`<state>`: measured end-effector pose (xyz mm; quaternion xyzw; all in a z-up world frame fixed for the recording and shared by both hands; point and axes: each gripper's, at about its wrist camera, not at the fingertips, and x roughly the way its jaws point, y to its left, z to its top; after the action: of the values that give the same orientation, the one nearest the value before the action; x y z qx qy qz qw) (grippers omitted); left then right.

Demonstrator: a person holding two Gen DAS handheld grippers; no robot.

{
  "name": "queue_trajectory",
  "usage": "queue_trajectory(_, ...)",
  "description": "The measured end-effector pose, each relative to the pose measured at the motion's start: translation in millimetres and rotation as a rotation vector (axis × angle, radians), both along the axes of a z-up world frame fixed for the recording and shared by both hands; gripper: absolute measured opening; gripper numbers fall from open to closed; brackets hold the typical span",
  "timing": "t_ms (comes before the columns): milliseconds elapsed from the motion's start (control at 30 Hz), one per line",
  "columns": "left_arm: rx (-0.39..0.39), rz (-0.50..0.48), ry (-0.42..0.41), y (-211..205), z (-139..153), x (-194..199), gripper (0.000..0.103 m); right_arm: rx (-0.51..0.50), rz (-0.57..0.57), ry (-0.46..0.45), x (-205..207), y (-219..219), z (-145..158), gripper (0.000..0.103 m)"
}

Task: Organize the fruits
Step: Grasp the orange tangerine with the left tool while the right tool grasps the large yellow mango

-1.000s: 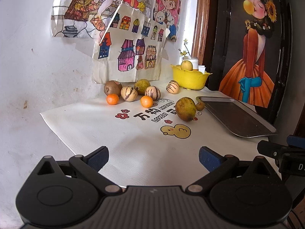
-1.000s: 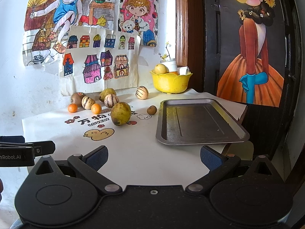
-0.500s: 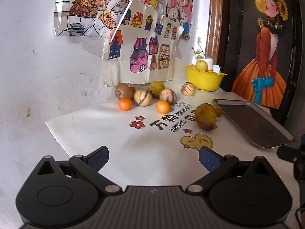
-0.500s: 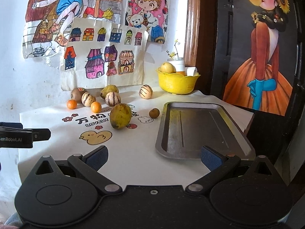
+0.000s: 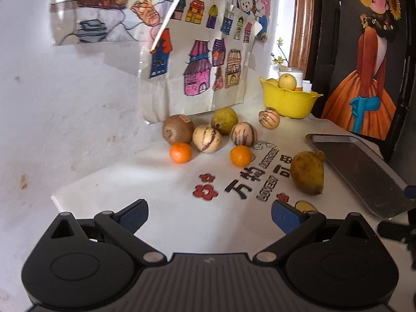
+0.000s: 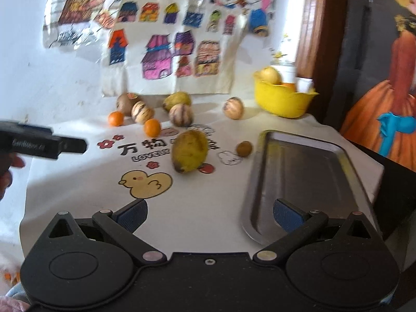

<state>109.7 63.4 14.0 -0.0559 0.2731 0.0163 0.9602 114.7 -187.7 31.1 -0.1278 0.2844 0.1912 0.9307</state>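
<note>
Loose fruit lies on a white printed cloth [image 5: 161,208]: a brown kiwi [image 5: 177,129], several striped melons such as one [image 5: 206,138], two small oranges [image 5: 180,152] [image 5: 240,155], a green pear [image 5: 224,120] and a large yellow-green mango [image 6: 189,150]. A small brown fruit [image 6: 244,148] rests beside the metal tray [image 6: 306,176]. My left gripper [image 5: 209,214] is open and empty, well short of the oranges. My right gripper [image 6: 210,213] is open and empty, over the cloth's near edge with its right finger above the tray corner.
A yellow bowl [image 5: 288,101] holding fruit stands at the back by the wall, with white cups behind it. Children's drawings [image 5: 202,59] hang on the white wall. A dark painted panel [image 5: 364,59] borders the right side. The left gripper's finger [image 6: 44,143] shows at the right view's left edge.
Both grippers have moved forward toward the fruit and swung slightly left; the fruits look larger. Both have stayed open, and no fruit has moved.
</note>
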Motion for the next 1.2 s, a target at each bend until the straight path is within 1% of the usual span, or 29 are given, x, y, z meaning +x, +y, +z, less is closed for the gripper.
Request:
queue_trajectory(233,-0.071,-0.092,0.06,6,2,44,0.103,-0.124,0.092,-0.033,17,25,2,0.103)
queue_trajectory(333,-0.111,-0.121,0.083,6,1,62,0.103,-0.143,0.121,-0.033,29,33,5,0.102)
queue_trajectory(400,-0.127,-0.12,0.114,6,0,76,0.103,-0.14,0.147,-0.026,39,37,7,0.103)
queue_trajectory(567,-0.121,-0.128,0.135,0,-1,98,0.103,-0.163,0.178,-0.053,57,48,2,0.102)
queue_trajectory(700,-0.129,-0.116,0.133,-4,-3,111,0.102,-0.147,0.195,-0.028,72,53,-8,0.102)
queue_trajectory(833,-0.145,-0.101,0.136,-6,-6,122,0.101,-0.129,0.201,-0.016,81,57,-16,0.097)
queue_trajectory(967,-0.155,-0.087,0.141,-7,-9,132,0.095,-0.099,0.196,0.006,94,58,-20,0.093)
queue_trajectory(1133,-0.16,-0.093,0.144,-11,-13,141,0.086,-0.04,0.192,0.051,108,56,-23,0.087)
queue_trajectory(1200,-0.162,-0.096,0.15,-13,-14,145,0.079,-0.026,0.185,0.058,113,56,-24,0.086)
